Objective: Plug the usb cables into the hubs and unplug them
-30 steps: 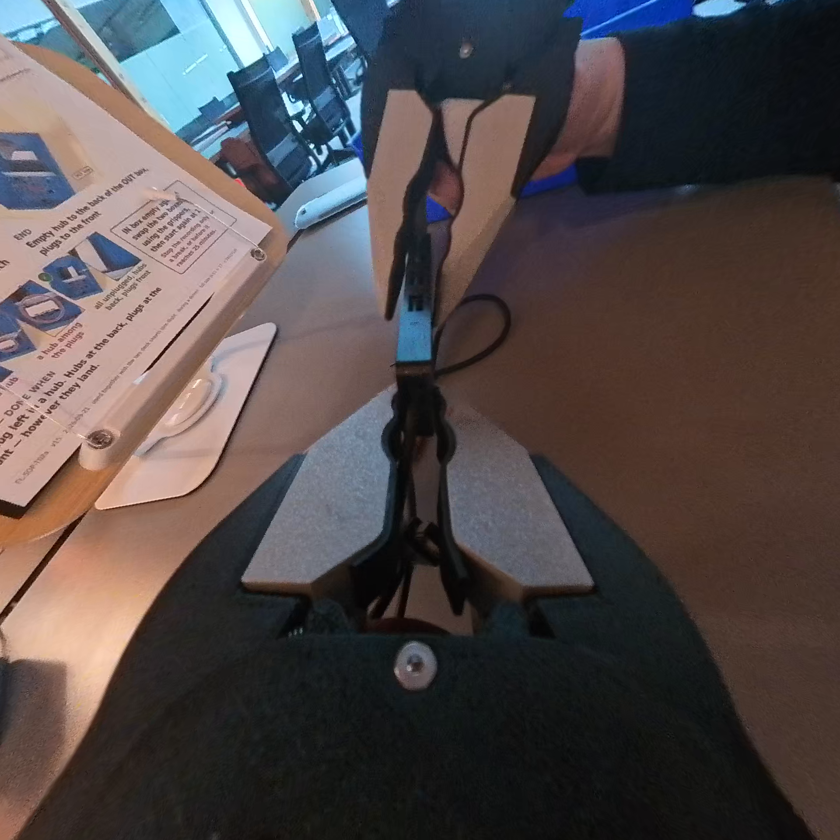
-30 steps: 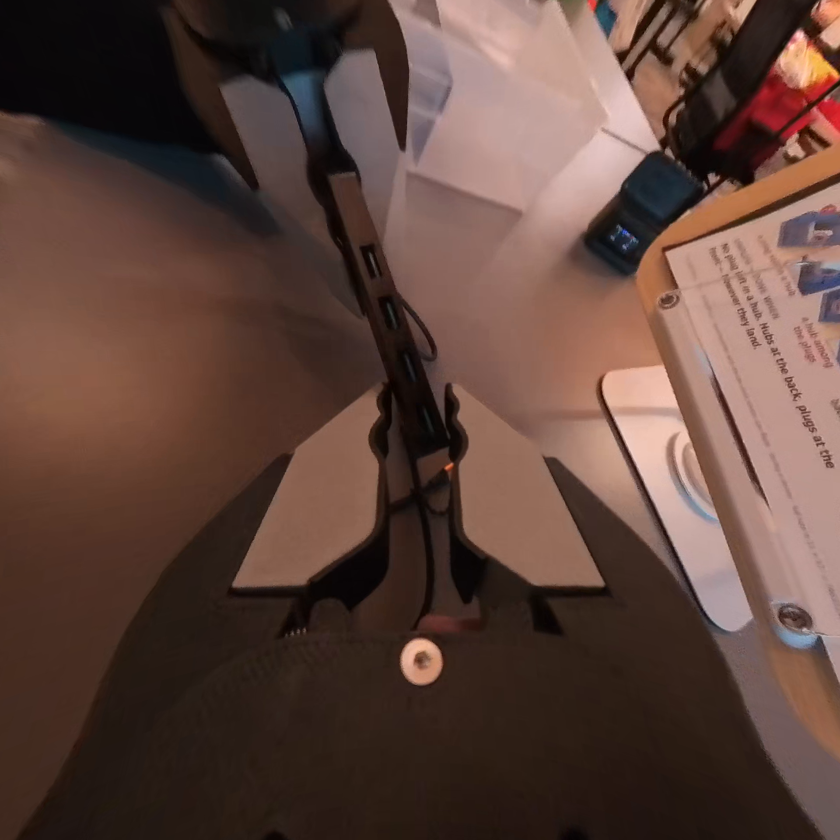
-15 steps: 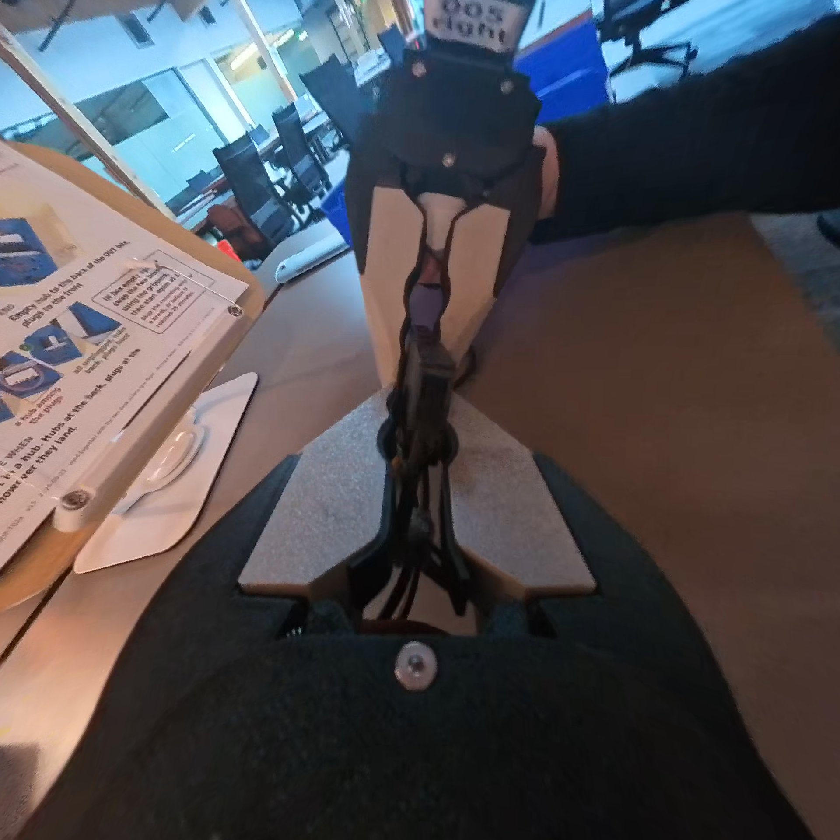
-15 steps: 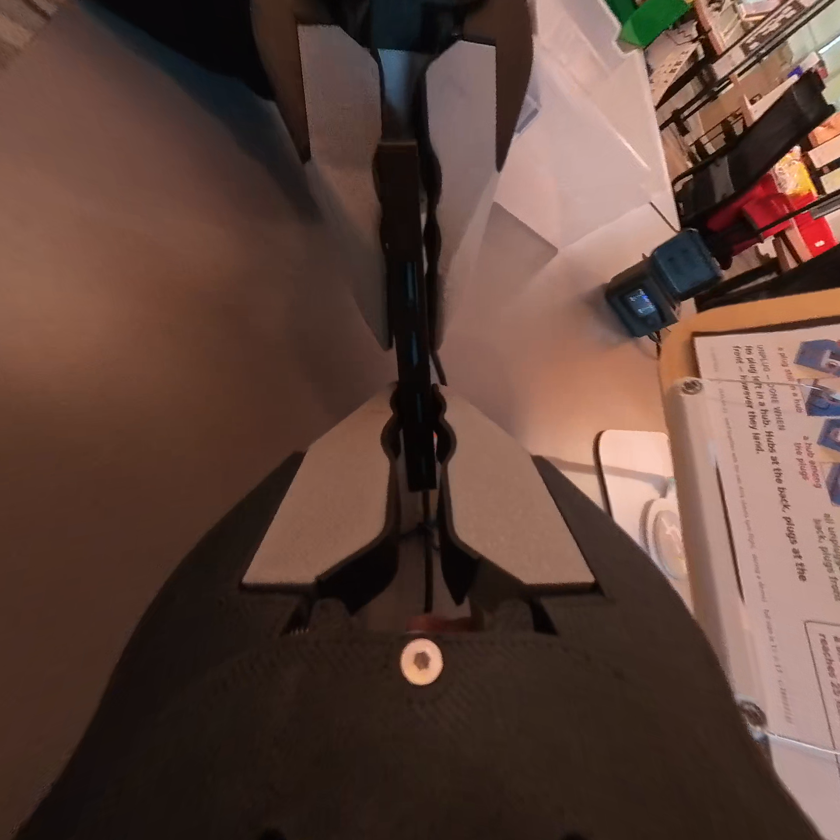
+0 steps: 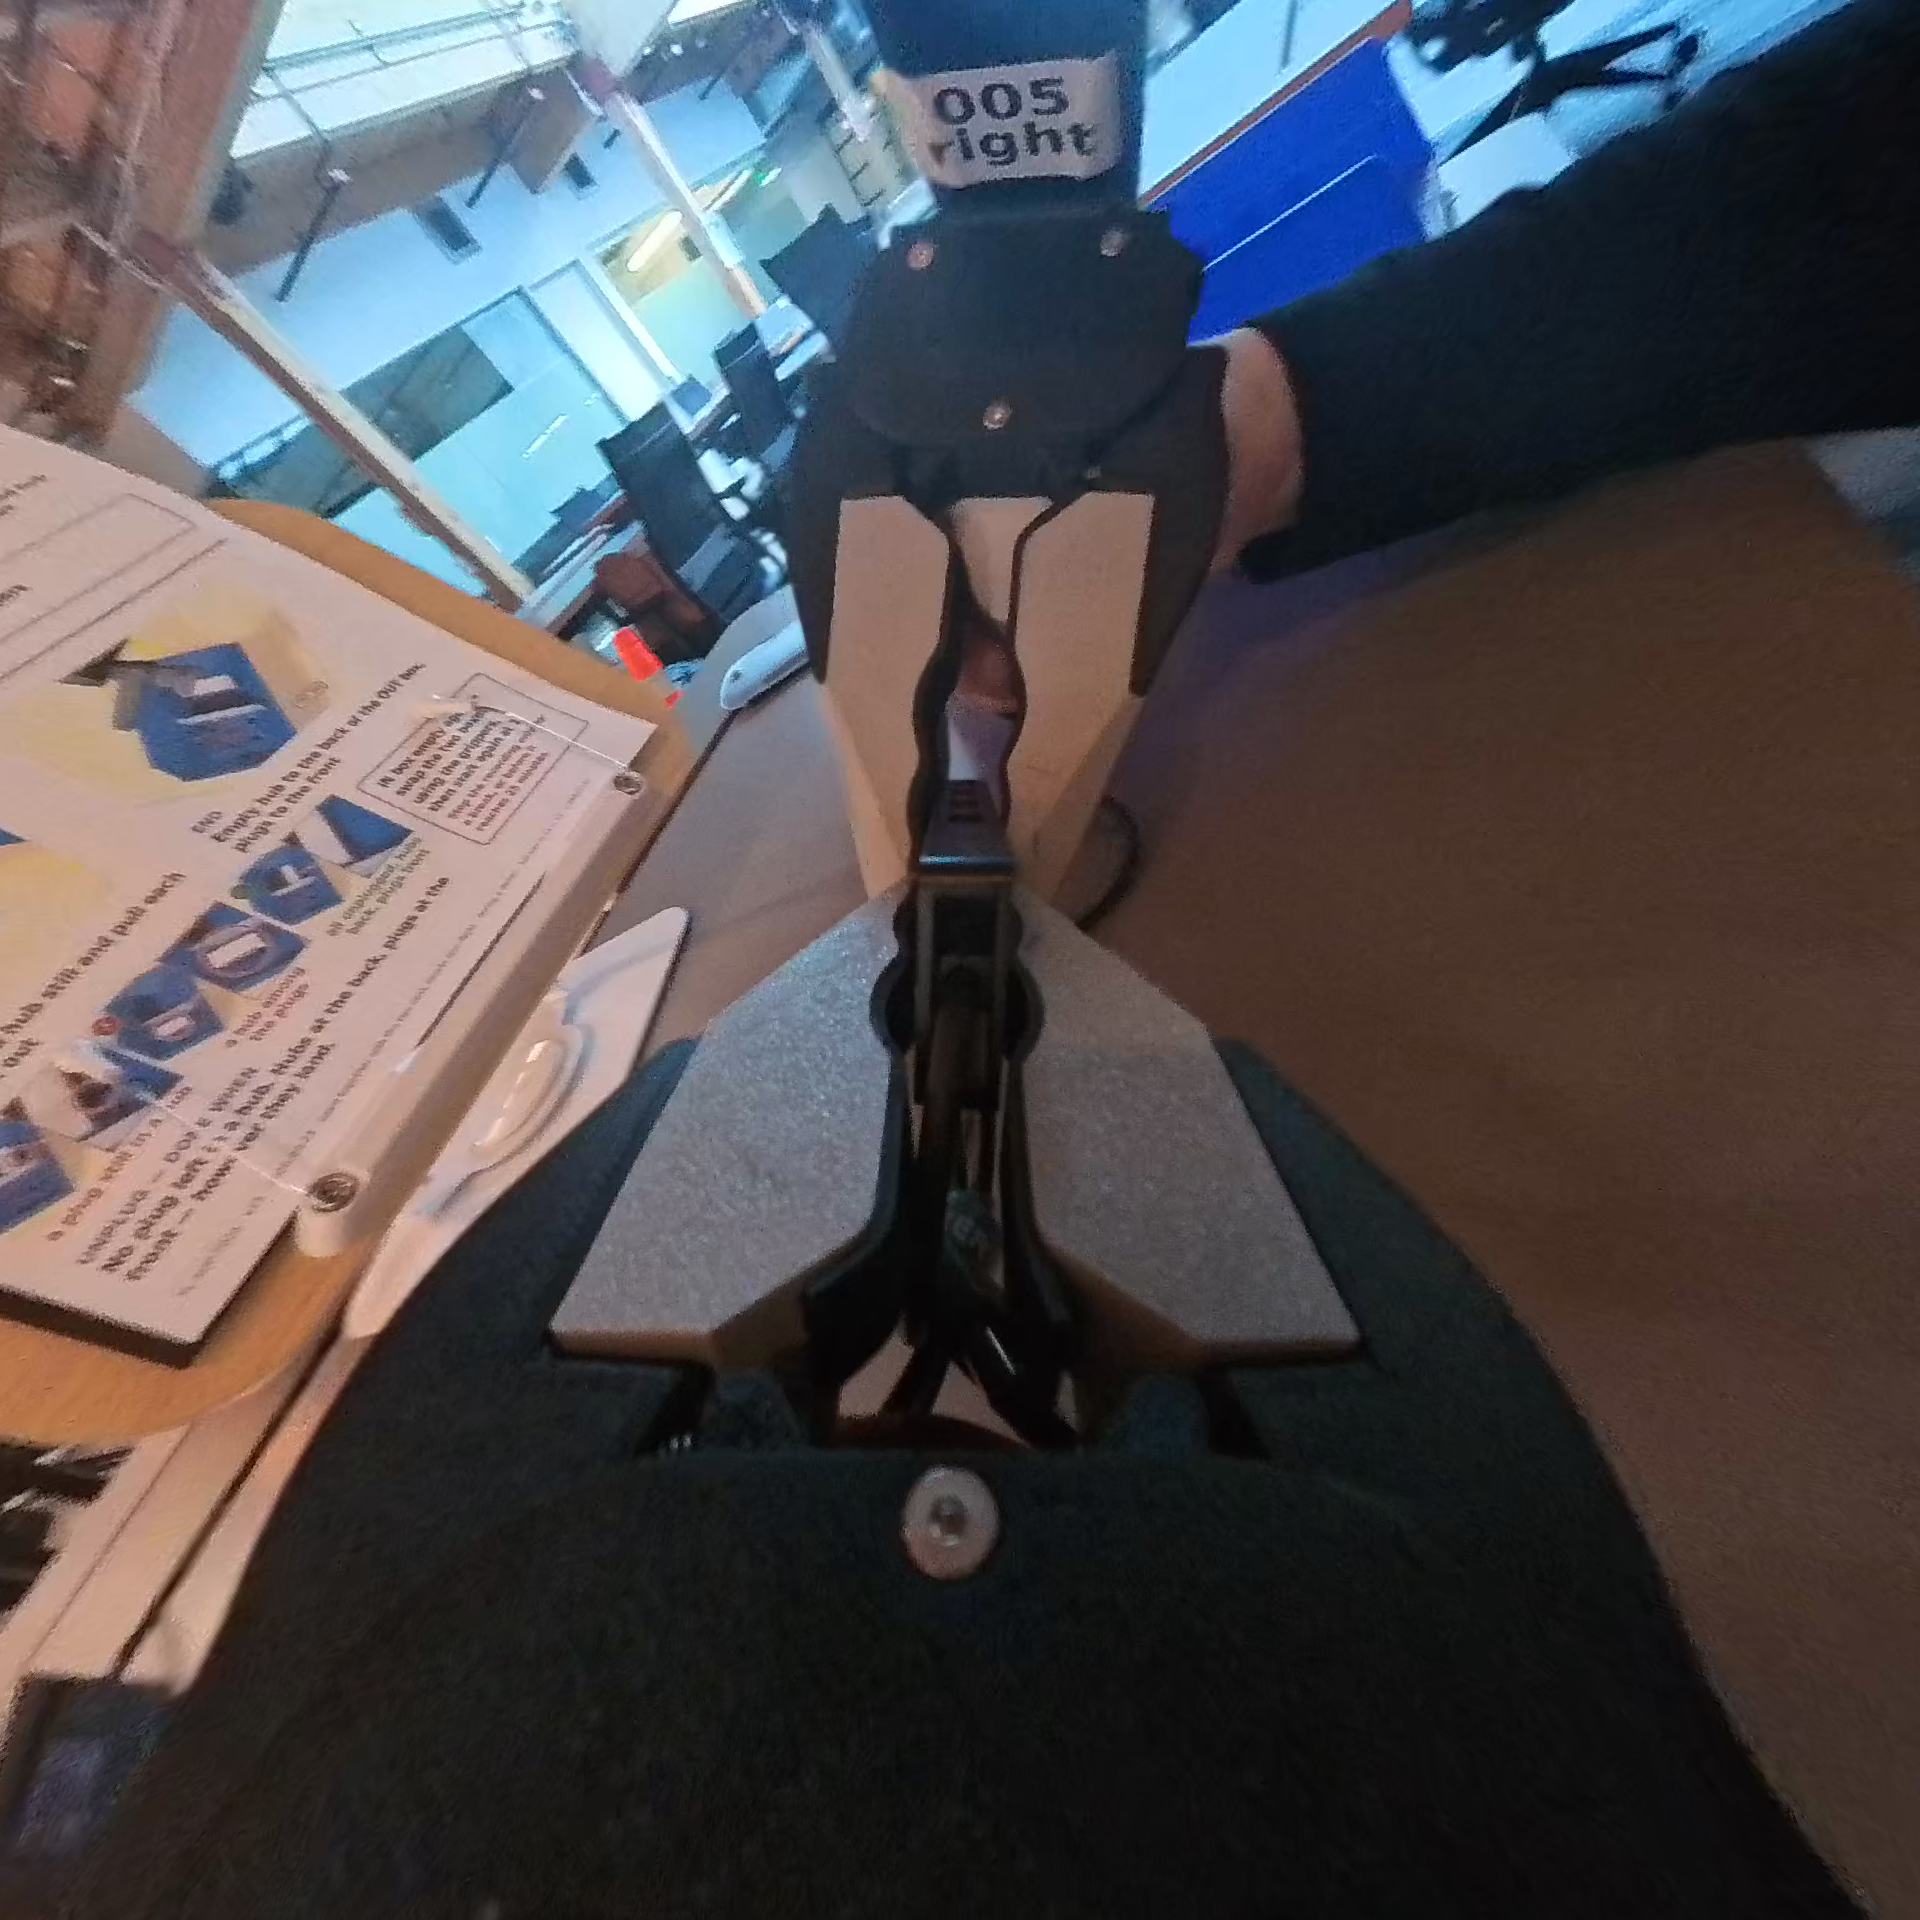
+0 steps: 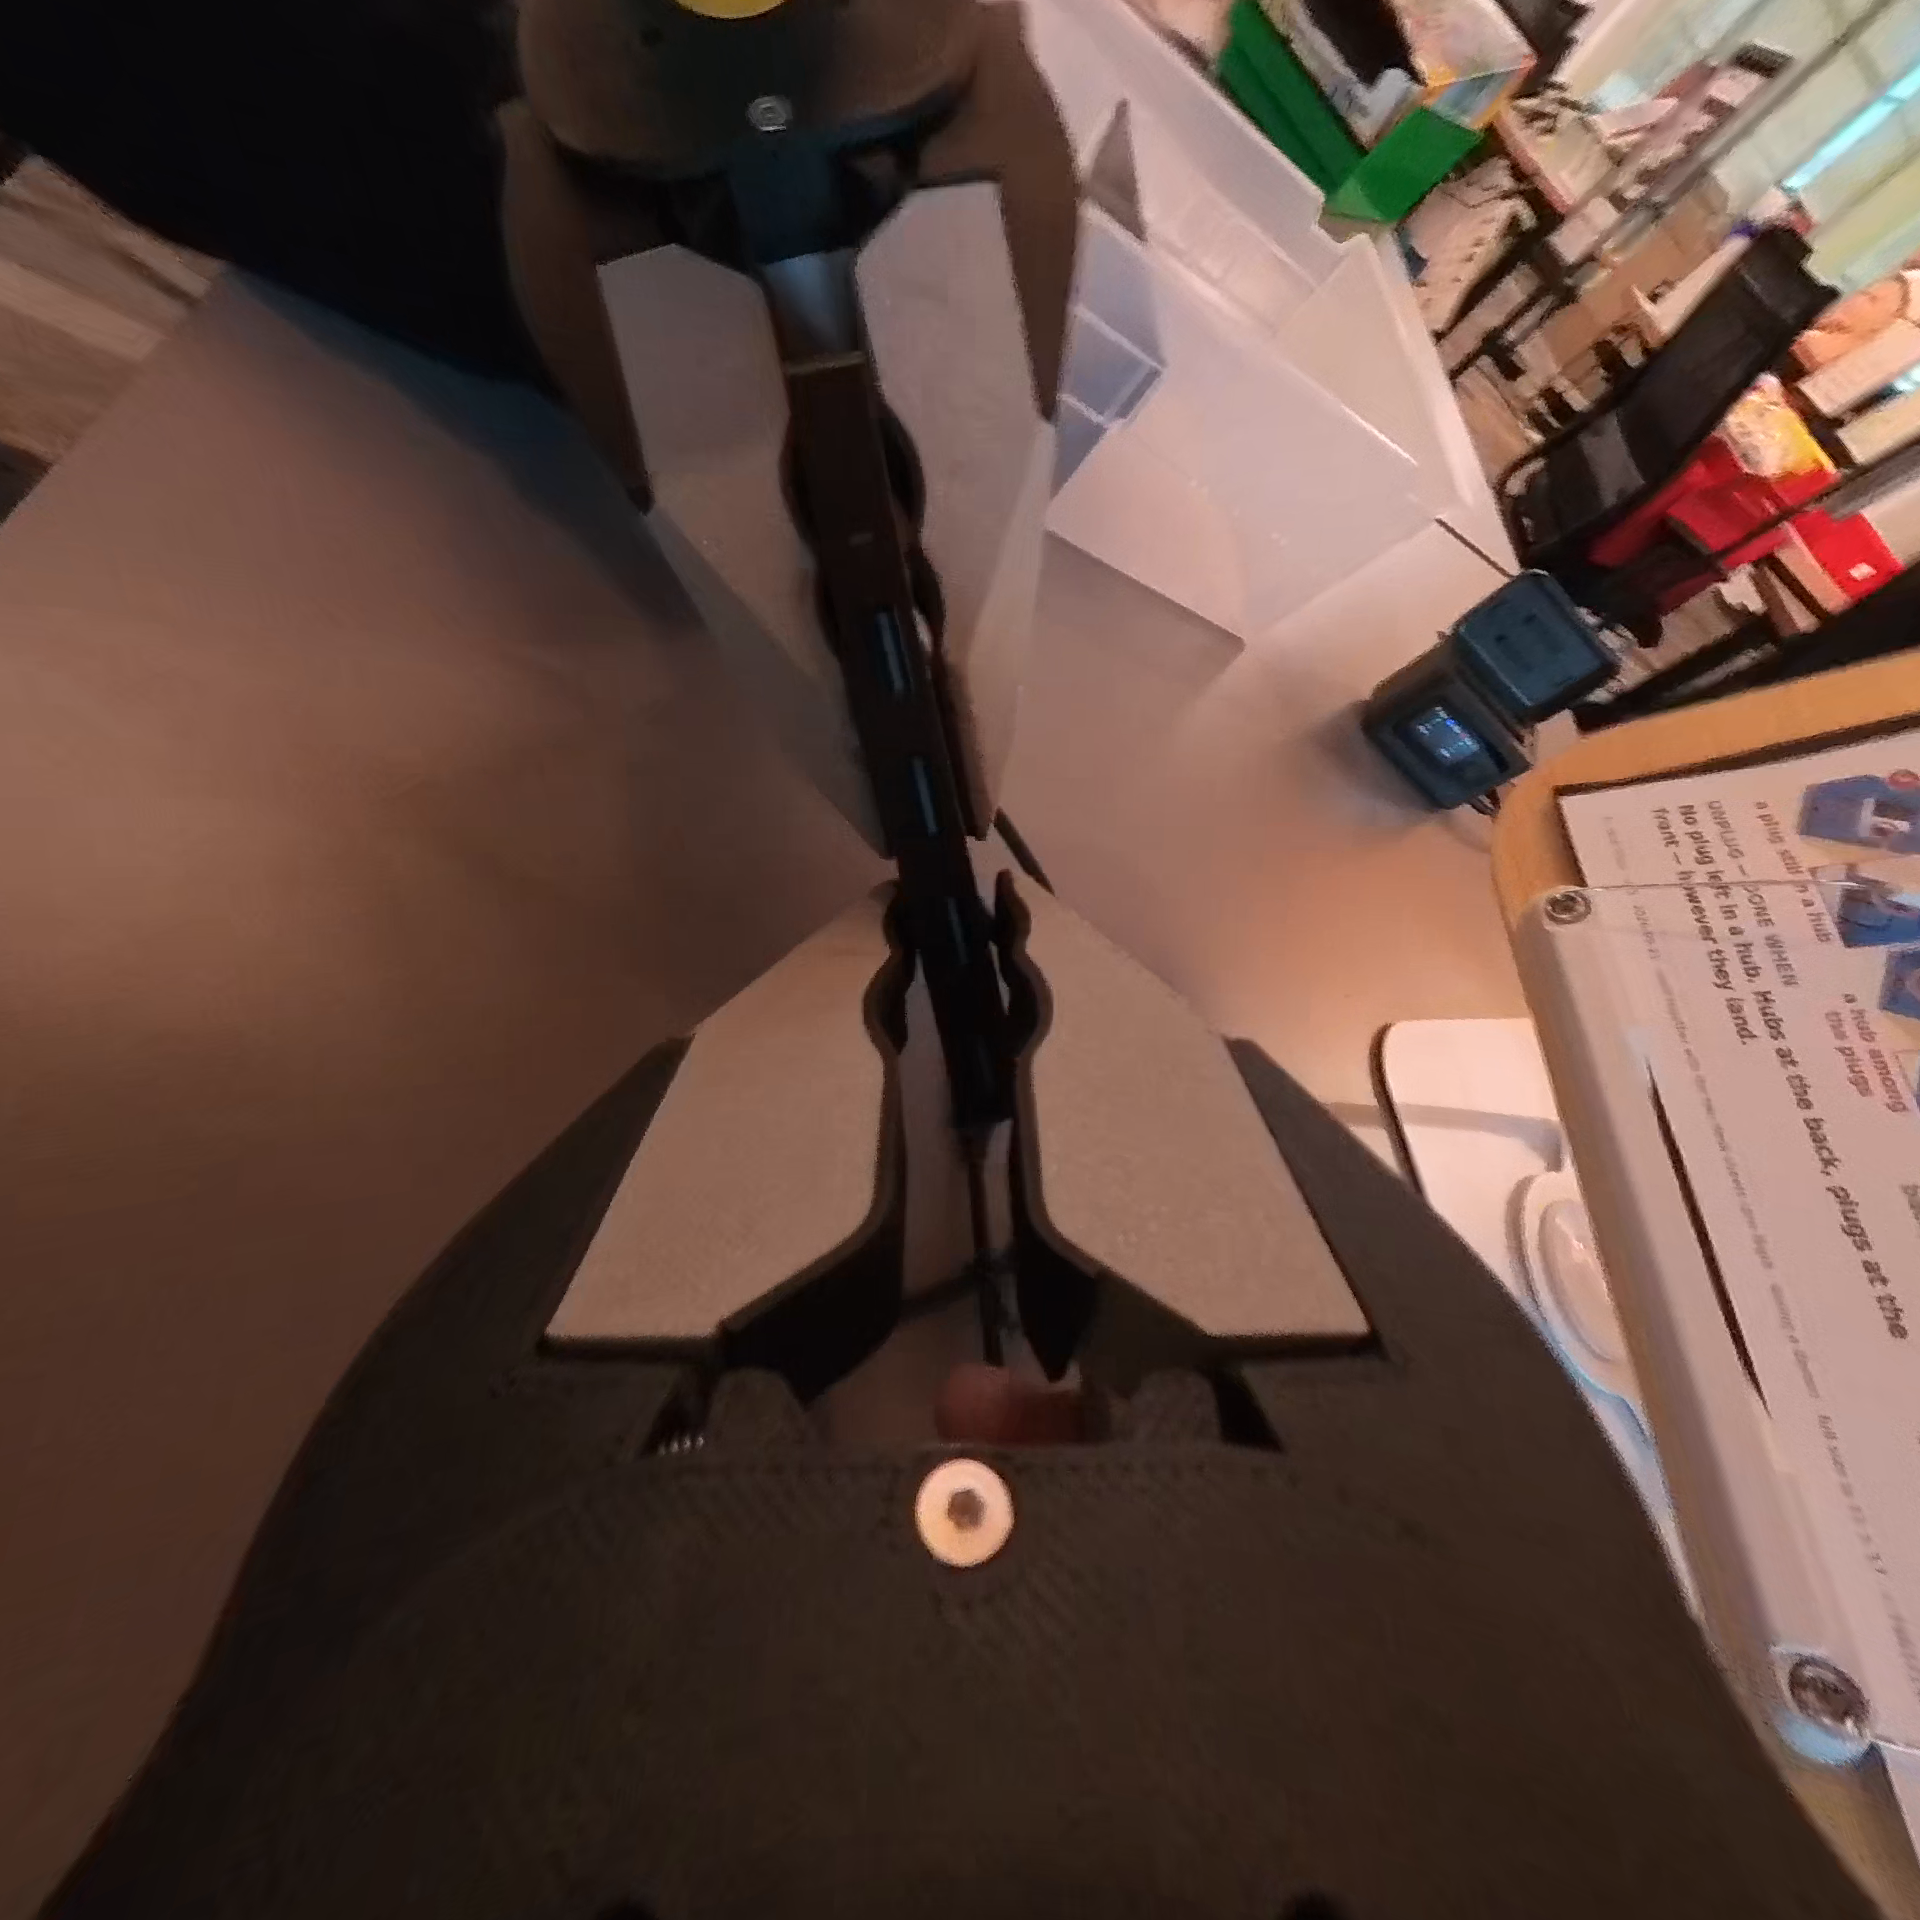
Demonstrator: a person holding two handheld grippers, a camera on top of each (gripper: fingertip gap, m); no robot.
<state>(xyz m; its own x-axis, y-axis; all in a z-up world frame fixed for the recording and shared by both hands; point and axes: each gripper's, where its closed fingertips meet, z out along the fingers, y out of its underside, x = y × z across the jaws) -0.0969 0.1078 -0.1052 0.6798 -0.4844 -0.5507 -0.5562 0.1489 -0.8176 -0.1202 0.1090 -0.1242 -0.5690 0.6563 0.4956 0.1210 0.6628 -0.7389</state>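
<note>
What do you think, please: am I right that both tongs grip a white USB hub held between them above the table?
Not quite: the USB hub is black, not white, as the right wrist view shows. The left tongs and right tongs do both grip it above the table.

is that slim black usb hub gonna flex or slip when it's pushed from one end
The slim black bar-shaped usb hub looks rigid: it spans straight between both claws without sagging. It probably won't slip, since the right claw is shut on its narrow sides. Its thin black cable would likely flop.
</note>
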